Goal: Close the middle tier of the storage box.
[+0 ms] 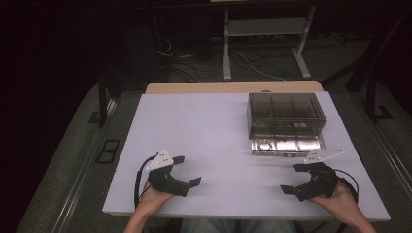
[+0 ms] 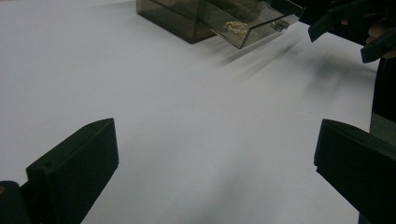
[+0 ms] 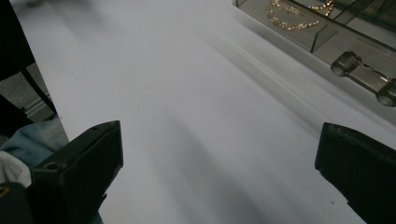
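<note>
A smoky clear plastic drawer box stands at the table's far right, its bottom drawer pulled out toward me. A gold chain lies in the drawer's left compartment. The drawer's clear handle shows up close in the right gripper view. My left gripper rests open near the front left of the table, jaws pointing right. My right gripper is open near the front right, just in front of the drawer, with nothing between its jaws. It also appears at the top right of the left gripper view.
The white tabletop lies bare between the grippers and the box. A wooden edge runs along the table's back. Beyond it are a metal stand's legs and floor cables. My lap shows past the table's front edge.
</note>
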A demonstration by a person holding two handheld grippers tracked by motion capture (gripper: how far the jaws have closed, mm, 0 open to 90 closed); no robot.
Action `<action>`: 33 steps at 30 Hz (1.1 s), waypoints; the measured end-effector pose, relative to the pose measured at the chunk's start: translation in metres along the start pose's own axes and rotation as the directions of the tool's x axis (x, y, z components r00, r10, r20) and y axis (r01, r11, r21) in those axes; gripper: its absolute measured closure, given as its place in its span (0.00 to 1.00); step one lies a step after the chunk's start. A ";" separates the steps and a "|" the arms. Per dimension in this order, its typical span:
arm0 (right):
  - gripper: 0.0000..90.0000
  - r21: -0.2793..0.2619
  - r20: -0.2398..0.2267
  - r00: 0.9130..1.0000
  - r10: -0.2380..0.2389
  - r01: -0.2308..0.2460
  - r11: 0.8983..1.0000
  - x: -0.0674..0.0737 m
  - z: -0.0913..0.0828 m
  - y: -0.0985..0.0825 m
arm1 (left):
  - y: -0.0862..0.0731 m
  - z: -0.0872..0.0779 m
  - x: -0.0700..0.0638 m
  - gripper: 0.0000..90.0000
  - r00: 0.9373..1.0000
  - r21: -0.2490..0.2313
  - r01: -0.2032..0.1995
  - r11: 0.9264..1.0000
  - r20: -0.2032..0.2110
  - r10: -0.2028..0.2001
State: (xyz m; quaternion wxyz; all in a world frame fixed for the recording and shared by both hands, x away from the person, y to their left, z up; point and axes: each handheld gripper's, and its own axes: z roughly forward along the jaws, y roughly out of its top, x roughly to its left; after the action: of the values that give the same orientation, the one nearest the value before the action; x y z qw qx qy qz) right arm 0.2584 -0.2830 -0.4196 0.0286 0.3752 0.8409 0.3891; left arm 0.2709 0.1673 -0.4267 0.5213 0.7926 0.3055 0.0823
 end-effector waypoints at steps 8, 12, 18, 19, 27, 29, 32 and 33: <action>0.08 0.071 -0.019 1.000 -0.005 0.007 0.997 -0.009 -0.004 0.005 | 0.000 0.000 0.000 0.00 1.000 -0.002 -0.003 1.000 0.003 0.003; 0.20 0.084 -0.040 0.999 -0.010 0.013 0.996 -0.014 -0.008 0.008 | -0.001 0.001 0.001 0.00 1.000 -0.002 -0.004 1.000 0.005 0.004; 0.27 0.097 -0.042 0.999 -0.002 0.006 0.995 -0.020 -0.010 0.013 | 0.000 0.002 0.004 0.00 1.000 -0.003 -0.003 1.000 0.001 0.003; 0.30 0.099 -0.045 0.999 -0.006 0.010 0.995 -0.022 -0.009 0.014 | 0.000 0.002 0.004 0.00 1.000 -0.003 -0.002 1.000 0.001 0.003; 0.48 0.105 -0.041 0.999 0.006 -0.002 0.994 -0.031 -0.004 0.016 | 0.000 0.004 0.005 0.00 1.000 -0.004 -0.008 1.000 0.007 0.008; 0.53 0.104 -0.041 0.999 0.007 -0.003 0.995 -0.032 -0.003 0.017 | 0.000 0.004 0.004 0.00 1.000 -0.003 -0.007 1.000 0.008 0.007; 0.60 0.109 -0.038 0.999 0.000 0.004 0.994 -0.033 -0.001 0.019 | 0.001 0.004 0.004 0.00 1.000 -0.009 -0.007 1.000 0.009 0.008; 0.62 0.112 -0.035 0.999 -0.001 0.005 0.994 -0.033 0.000 0.020 | 0.001 0.004 0.004 0.00 1.000 -0.010 -0.006 1.000 0.008 0.006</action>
State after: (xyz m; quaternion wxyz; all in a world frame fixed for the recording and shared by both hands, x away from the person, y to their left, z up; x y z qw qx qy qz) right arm 0.2942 -0.2965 -0.4141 -0.0067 0.3680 0.8624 0.3476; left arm 0.2762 0.1662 -0.4284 0.5263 0.7912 0.3004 0.0823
